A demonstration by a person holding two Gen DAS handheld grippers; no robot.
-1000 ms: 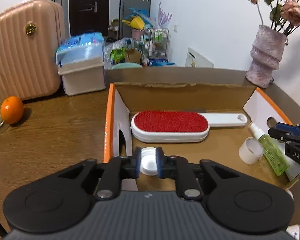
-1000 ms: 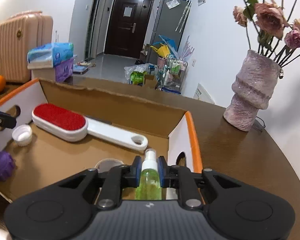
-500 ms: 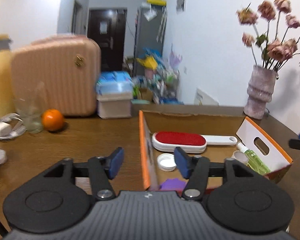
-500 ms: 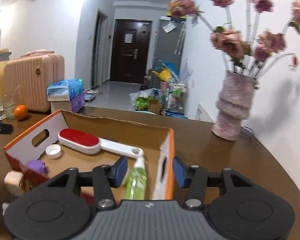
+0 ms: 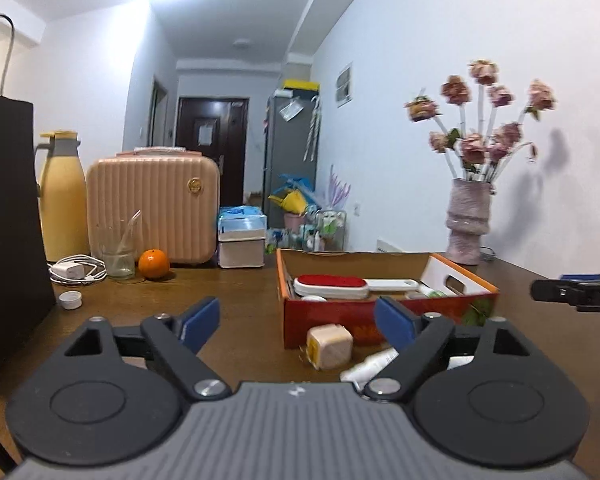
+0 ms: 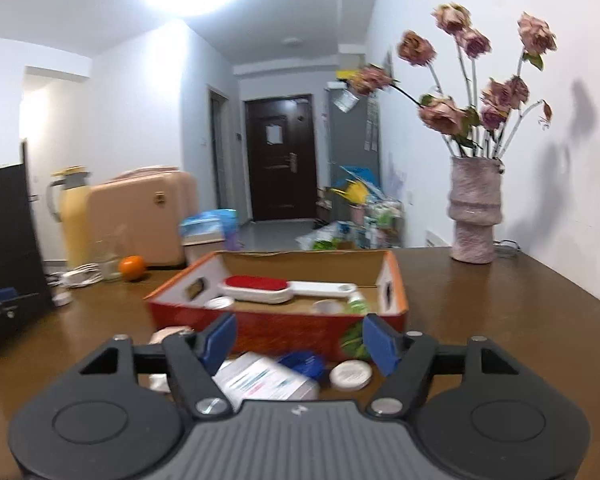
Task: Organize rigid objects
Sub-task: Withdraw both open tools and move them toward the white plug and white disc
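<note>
Right wrist: box [image 6: 283, 330] holds lint brush [image 6: 259, 288], two caps, bottle

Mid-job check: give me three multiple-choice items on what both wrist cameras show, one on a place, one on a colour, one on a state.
1. Where does the lint brush lie?
A. inside the cardboard box
B. beside the vase
C. on the suitcase

2. What colour is the brush's pad?
A. blue
B. red
C. green

3. How does the right gripper stand?
A. shut on the spray bottle
B. shut, empty
C. open, holding nothing

Answers:
1. A: the brush rests on the box floor, within its walls.
2. B: the pad is red on a white body.
3. C: its blue fingers stand apart, nothing between them.
</note>
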